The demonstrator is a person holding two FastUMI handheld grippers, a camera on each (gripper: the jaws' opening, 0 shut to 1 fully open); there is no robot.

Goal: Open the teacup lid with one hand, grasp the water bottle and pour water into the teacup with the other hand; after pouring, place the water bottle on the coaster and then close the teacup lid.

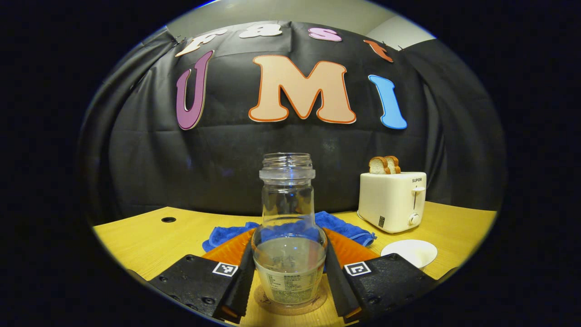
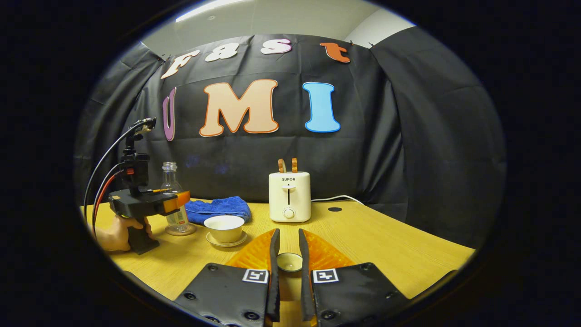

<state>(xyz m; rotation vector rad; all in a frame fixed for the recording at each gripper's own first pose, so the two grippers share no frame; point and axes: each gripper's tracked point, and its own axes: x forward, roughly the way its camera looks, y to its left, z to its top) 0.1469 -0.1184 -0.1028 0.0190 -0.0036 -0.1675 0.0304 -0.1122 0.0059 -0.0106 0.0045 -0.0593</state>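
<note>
A clear lidless water bottle (image 1: 288,200), partly filled, stands upright on a round cork coaster (image 1: 267,301). My left gripper (image 1: 288,247) is closed around its lower body, both fingers against the glass. In the right gripper view a hand holds that gripper (image 2: 174,203) at the bottle (image 2: 170,175), left of the uncovered white teacup (image 2: 224,227) on its saucer. My right gripper (image 2: 289,236) is shut on the small white teacup lid (image 2: 289,262), held over the table to the right of and nearer than the cup. The teacup (image 1: 409,252) lies right of the bottle.
A cream toaster (image 2: 289,196) with bread slices stands at the back, its cable trailing right. A blue cloth (image 2: 219,208) lies behind the cup and bottle. The wooden table (image 2: 386,245) has a small hole (image 2: 335,209) at the back right.
</note>
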